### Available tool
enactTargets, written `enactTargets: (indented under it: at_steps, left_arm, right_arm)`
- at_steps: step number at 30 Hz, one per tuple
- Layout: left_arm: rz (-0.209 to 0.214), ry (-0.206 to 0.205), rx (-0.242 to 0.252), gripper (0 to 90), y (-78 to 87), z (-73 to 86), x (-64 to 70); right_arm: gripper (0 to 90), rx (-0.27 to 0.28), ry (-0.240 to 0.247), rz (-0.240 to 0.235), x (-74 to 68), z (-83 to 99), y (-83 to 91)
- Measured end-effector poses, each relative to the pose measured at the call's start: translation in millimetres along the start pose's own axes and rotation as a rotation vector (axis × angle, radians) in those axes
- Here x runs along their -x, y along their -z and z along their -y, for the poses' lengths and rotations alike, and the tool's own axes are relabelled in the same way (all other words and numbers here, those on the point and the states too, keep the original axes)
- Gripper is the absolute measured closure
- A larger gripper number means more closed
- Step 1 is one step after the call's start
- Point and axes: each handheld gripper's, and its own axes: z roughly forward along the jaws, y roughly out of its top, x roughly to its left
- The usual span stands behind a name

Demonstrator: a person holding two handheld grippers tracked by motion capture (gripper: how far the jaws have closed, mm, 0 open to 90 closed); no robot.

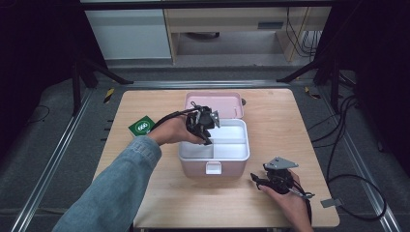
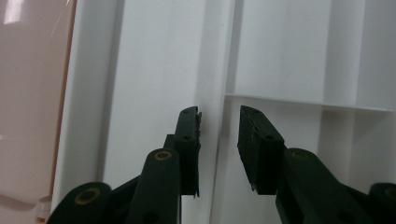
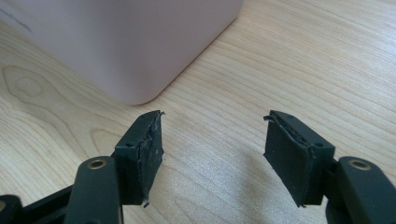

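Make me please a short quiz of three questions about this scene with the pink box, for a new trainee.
1. True or false: the right gripper holds the pink box.
2. What stands between the left gripper's jaws?
A. the green card
B. a white divider wall of the inner tray
C. the lid
3. Fill in: the right gripper rests over the wooden ____, near a corner of the box.

Key
1. False. Its jaws are open with only bare wood between them, and the box is apart from them.
2. B. The jaws straddle the divider with a small gap on each side.
3. table
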Motion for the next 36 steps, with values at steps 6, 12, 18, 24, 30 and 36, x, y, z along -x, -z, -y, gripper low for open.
enactTargets:
  at_steps: [6,12,18,24,30,36]
  left_arm:
    - [0.009,-0.010,-0.013,71.3,-4.8,-2.6,-0.7]
    - [0.017,-0.022,-0.026,73.1,-6.3,-4.1,-0.7]
    - [0.027,-0.020,-0.030,74.4,-7.0,-4.7,-3.4]
    - [0.041,-0.025,-0.048,77.1,-7.7,-7.4,-5.2]
    - [0.056,-0.035,-0.064,85.3,-8.3,-10.0,-5.5]
    - [0.073,-0.035,-0.052,88.3,-8.3,-8.3,-8.5]
  right_arm:
    - [38.2,0.001,0.003,-0.006,0.3,0.1,0.3]
    - [38.9,-0.002,0.003,-0.011,-0.1,0.4,0.2]
    - [39.5,-0.002,0.006,-0.014,-0.6,0.5,0.1]
    - [40.0,-0.003,0.006,-0.018,-0.6,0.9,0.1]
    - [40.4,-0.003,0.009,-0.021,-1.5,0.8,-0.5]
    - [40.4,-0.003,0.007,-0.025,-1.2,1.8,-0.6]
